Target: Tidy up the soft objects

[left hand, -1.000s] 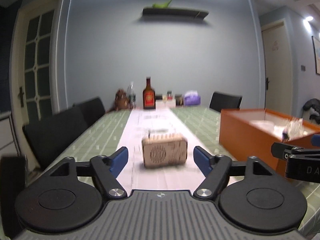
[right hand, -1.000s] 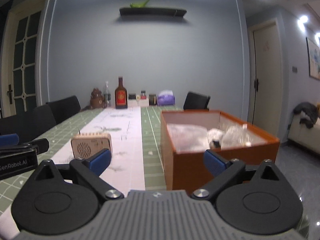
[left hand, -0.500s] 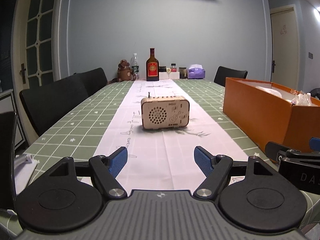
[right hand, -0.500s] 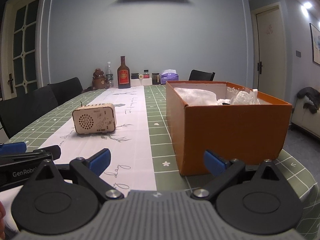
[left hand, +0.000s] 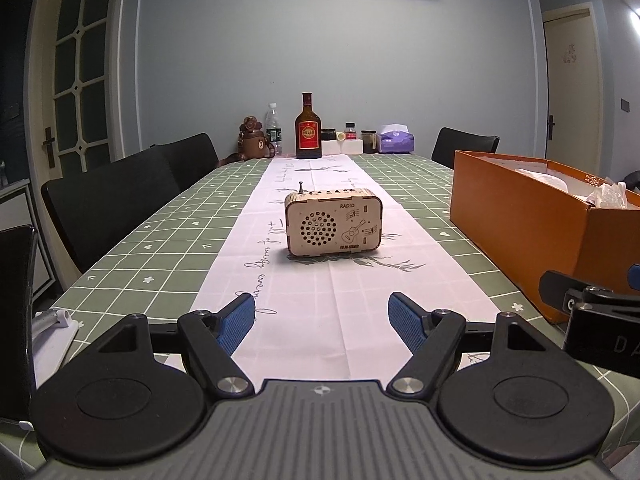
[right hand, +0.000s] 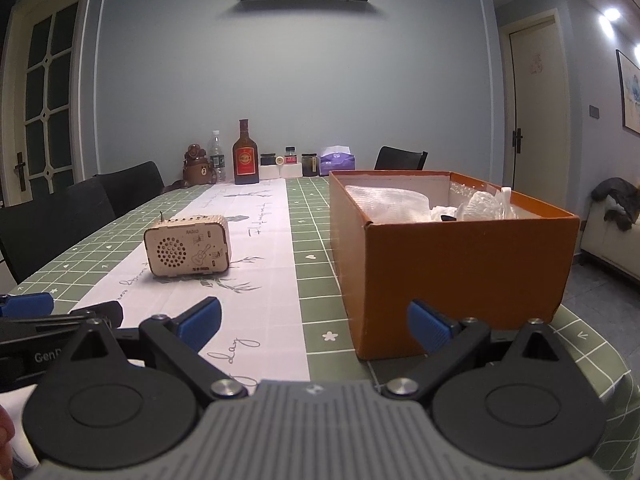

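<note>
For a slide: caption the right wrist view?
Open right hand-held gripper faces an orange box of soft items; wooden radio sits on the runner.

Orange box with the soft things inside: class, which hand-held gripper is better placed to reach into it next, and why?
Probably the right hand-held gripper: open and empty, with the orange box just ahead. From the left hand-held gripper, the box sits off to the side; the wooden radio lies ahead.

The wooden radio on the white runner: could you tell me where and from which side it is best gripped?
Probably grip the wooden radio across its two short rounded ends, coming from the front with the open left gripper. It stands upright, face toward the camera, and a thin antenna on its top left makes a top grasp awkward.
</note>
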Available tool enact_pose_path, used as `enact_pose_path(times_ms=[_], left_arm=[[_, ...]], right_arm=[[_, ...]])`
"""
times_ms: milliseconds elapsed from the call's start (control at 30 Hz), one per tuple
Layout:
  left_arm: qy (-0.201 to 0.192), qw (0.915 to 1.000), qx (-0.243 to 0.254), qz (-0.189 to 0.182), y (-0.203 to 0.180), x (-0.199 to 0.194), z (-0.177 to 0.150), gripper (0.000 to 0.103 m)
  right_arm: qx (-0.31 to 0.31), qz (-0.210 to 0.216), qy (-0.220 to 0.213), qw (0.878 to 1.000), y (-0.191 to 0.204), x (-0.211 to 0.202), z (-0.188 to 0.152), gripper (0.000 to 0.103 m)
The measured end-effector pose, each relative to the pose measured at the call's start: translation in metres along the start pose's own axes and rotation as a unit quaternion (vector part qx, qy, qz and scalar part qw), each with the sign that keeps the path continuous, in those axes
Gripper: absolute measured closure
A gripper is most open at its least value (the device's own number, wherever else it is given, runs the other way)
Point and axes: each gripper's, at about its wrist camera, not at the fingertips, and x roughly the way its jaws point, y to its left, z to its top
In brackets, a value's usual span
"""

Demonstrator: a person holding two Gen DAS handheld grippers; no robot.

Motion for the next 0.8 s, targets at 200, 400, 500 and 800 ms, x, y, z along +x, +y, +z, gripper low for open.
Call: enact_pose_path(times_ms=[200, 400, 500, 800], left_arm=[[0.002, 1.0000, -0.001, -0.002, 0.0001, -0.0013, -0.0005, 0.014], [0.004, 1.0000, -0.001, -0.001, 0.0013, -0.0016, 0.0002, 0.014], [0.004, 1.0000, -0.001, 0.002, 0.0014, -0.0025, -0.0001, 0.014], [0.006, 1.0000, -0.001, 0.004, 0.0012, -0.0028, 0.0002, 0.014]], right_arm=[[-0.001, 0.001, 0.003, 1.000, 0.0006, -0.0003, -0.0001, 0.005], [-0.006, 0.003, 0.003, 1.000, 0.0029, -0.0003, 0.0008, 0.005], [-0.006, 0.003, 0.006, 1.000, 0.0033, 0.0007, 0.0003, 0.005], [-0.011, 0.005, 0.001, 1.000, 0.0049, -0.0007, 0.0008, 0.005]])
